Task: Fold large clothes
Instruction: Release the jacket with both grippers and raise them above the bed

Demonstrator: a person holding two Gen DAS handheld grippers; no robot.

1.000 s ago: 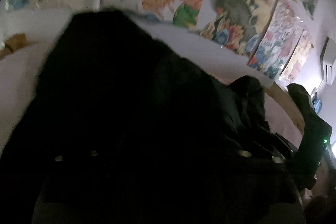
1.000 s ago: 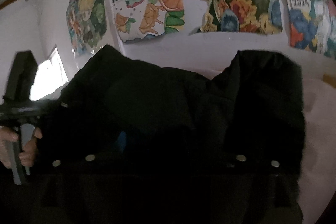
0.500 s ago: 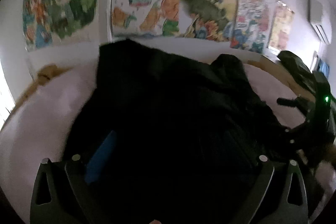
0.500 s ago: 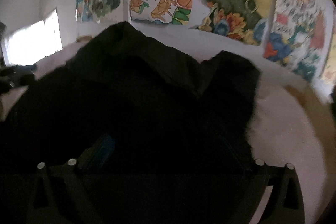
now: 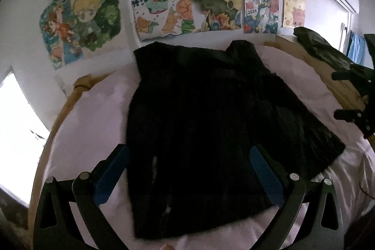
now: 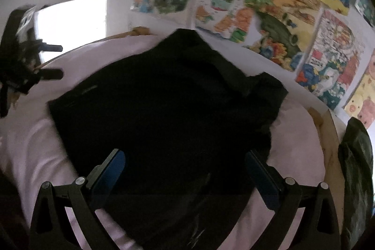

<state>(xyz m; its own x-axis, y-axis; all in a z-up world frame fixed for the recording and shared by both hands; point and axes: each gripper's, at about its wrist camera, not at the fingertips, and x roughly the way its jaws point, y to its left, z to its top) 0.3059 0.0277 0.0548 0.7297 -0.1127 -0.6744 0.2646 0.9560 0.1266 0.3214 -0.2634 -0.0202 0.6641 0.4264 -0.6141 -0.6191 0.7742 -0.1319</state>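
Looking along your left gripper (image 5: 188, 168), you have its two blue-padded fingers (image 5: 111, 173) spread wide with nothing pinched between them; the black garment (image 5: 211, 121) lies flat on the pale pink bed (image 5: 89, 114) directly beyond and beneath the tips, filling the centre of the frame. Its long axis runs from the bottom centre up toward the postered wall (image 5: 164, 4), the far end narrowing near the upper middle, and its near hem sits at the bottom of the frame between your fingers. One garment is being worked; a second dark heap (image 5: 323, 48) rests on the wooden rail at the upper right, well apart from it. Your right gripper (image 5: 356, 104) shows at the right edge, beside the garment's right corner. Turning to the right wrist view, your right gripper (image 6: 185, 172) is likewise fully parted and empty, with the same black garment (image 6: 164, 114) spread ahead of it across the centre, its near edge running under and between the fingers toward the bottom of the frame. Your left gripper (image 6: 25, 72) appears at the left edge, beside the garment's left side. Both hands look about equally near the hem, so the next fold probably turns on regrasping that near edge or the side corners.
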